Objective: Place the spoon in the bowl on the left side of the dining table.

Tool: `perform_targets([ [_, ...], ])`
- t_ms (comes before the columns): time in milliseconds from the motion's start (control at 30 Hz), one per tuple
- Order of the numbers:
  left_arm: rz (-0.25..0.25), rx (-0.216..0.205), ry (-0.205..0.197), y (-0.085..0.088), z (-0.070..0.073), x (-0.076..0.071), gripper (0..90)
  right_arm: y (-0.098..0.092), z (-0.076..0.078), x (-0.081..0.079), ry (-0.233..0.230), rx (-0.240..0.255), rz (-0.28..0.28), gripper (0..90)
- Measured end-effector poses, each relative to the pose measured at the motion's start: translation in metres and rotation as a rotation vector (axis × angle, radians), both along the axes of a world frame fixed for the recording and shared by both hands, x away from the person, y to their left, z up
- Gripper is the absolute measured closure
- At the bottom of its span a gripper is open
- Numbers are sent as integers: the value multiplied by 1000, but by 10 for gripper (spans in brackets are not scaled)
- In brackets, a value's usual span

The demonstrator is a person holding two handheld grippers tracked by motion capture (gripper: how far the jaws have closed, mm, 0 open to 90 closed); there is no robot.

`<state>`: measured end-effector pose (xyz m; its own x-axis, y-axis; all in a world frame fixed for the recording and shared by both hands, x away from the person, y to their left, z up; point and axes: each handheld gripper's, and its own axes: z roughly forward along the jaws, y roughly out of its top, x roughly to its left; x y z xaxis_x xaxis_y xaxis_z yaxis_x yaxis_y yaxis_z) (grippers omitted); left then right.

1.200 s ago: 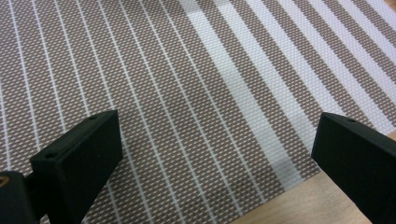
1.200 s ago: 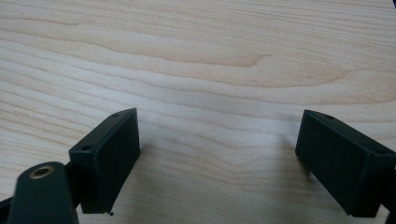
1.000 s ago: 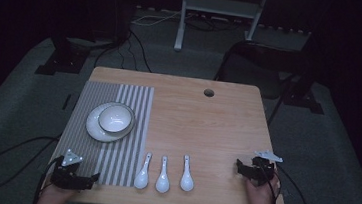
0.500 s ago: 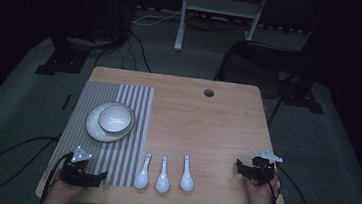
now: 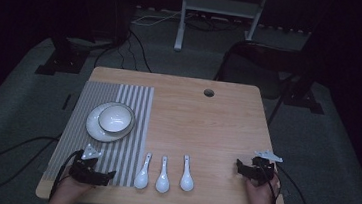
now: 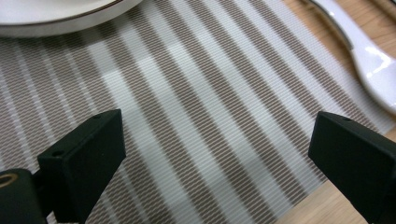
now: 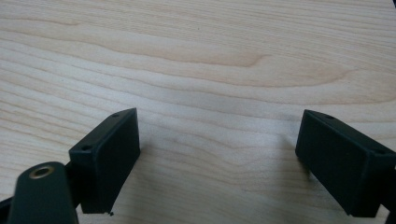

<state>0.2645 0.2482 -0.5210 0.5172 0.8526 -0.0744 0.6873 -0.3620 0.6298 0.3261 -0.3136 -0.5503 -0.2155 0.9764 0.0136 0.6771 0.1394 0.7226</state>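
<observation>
- Left gripper (image 5: 110, 176) low over the near right corner of the striped placemat (image 5: 133, 107), jaws spread wide, nothing between them.
- Right gripper (image 5: 239, 167) at the table's near right edge, jaws likewise wide apart and empty, resting over bare wood of the table (image 5: 207, 124).
- Three white spoons in a row along the near edge: left spoon (image 5: 142, 177), middle spoon (image 5: 162, 180), right spoon (image 5: 186, 179). Bowls toward the person, handles pointing away at roughly 12 o'clock.
- Deciding relation: left spoon lying at about 3 o'clock from the left gripper, just beside it, apart from the jaws. Long axis running 12 to 6 o'clock, so crosswise to the gripper's line of reach.
- Seen along the left gripper's own jaws: the same left spoon (image 6: 369, 60) at 2 o'clock, just off the placemat edge.
- Left gripper judged nearer to the row; right gripper well apart, with the right spoon at its 9 o'clock.
- White plate (image 5: 97, 130) carrying a white bowl (image 5: 115, 118) on the placemat, at about 12 o'clock from the left gripper.
- Brands, labels, writing: none legible on any item.
</observation>
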Motion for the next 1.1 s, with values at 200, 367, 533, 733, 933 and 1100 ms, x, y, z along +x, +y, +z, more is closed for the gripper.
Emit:
perform_targets([
  [200,-30,4,1,-12,1,5,40,0,0,0,0,1,0,131],
  [367,-36,-3,11,-19,-2,8,40,0,0,0,1,1,0,131],
  [533,-55,-6,19,-29,-1,11,41,0,0,0,0,1,0,131],
  [733,-85,11,21,-46,-2,16,55,0,0,0,1,1,0,131],
  [933,-108,20,27,-61,-1,22,55,0,0,0,0,1,0,131],
  [1100,-111,24,31,-69,0,27,55,0,0,0,1,1,0,131],
])
